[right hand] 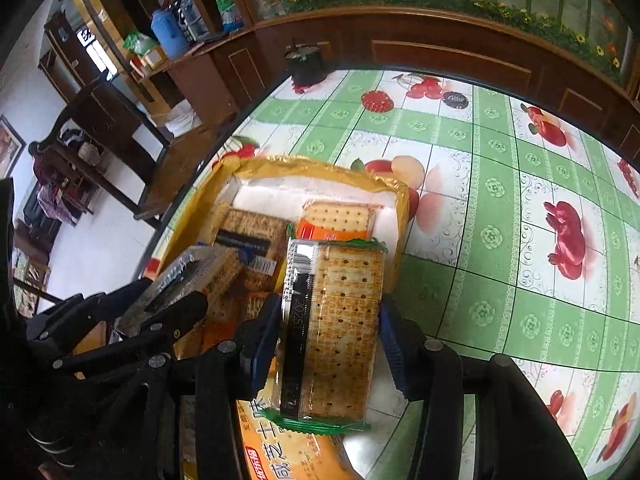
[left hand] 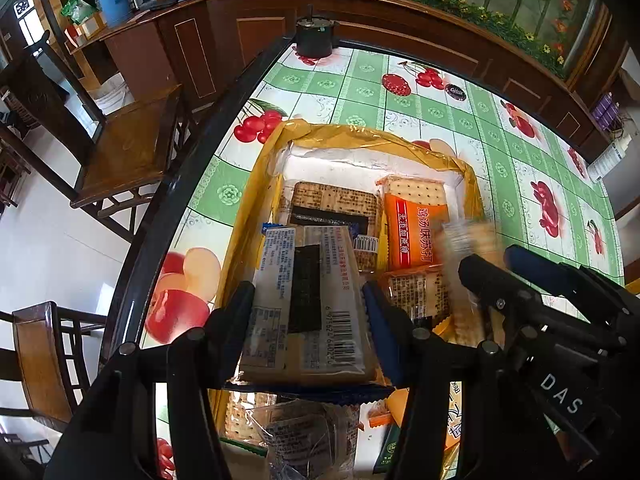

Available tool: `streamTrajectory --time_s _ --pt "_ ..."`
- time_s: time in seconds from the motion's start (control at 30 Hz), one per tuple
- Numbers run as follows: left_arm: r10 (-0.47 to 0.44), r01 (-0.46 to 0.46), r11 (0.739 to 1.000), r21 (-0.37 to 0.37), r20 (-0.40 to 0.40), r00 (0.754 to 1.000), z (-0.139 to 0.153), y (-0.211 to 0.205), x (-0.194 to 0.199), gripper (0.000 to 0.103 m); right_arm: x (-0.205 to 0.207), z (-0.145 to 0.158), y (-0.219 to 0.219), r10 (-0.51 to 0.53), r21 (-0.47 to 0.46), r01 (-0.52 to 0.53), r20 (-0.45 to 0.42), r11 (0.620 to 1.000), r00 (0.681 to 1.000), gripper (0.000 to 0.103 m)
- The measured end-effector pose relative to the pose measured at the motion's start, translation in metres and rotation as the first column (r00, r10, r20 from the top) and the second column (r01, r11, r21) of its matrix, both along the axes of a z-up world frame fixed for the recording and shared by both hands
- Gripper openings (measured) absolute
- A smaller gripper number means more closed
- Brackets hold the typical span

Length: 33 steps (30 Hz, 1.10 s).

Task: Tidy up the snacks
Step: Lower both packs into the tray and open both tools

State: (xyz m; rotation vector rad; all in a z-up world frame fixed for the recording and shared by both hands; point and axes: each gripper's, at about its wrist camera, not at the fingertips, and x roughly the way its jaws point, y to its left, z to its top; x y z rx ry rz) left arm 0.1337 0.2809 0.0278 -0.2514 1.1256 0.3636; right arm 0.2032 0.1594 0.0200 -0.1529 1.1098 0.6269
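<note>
A yellow-rimmed box stands on the table and holds several cracker packs, one an orange pack. My left gripper is shut on a blue-edged cracker pack and holds it over the box's near left part. My right gripper is shut on a green-edged cracker pack, held over the box's near right part. The right gripper also shows in the left wrist view, its pack blurred. The left gripper shows at the left in the right wrist view.
The table has a green checked fruit-print cloth. A dark pot stands at its far edge, with a small dark round lid to its right. More snack packs lie below my grippers. Wooden chairs stand left of the table.
</note>
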Motion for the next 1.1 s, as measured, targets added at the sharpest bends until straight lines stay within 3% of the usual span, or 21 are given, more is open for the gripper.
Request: streamTrajectory --time_s 0.53,0.97,1.1 --pt "0.007 -0.01 0.998 0.067 0.043 0.999 0.012 -0.009 -0.018 0.054 -0.015 0.015 -0.002 0.012 -0.007 -0.012 0.054 1.0 0.998 0.052" --pt "0.045 -0.058 0.994 0.098 0.123 0.991 0.026 -0.043 -0.067 0.054 -0.067 0.029 -0.042 0.025 0.014 -0.027 0.094 1.0 0.995 0.055" --pt "0.067 -0.089 0.986 0.143 0.154 0.986 0.028 -0.056 -0.088 0.054 -0.093 0.032 -0.053 0.046 0.014 -0.048 0.116 0.999 0.992 0.055"
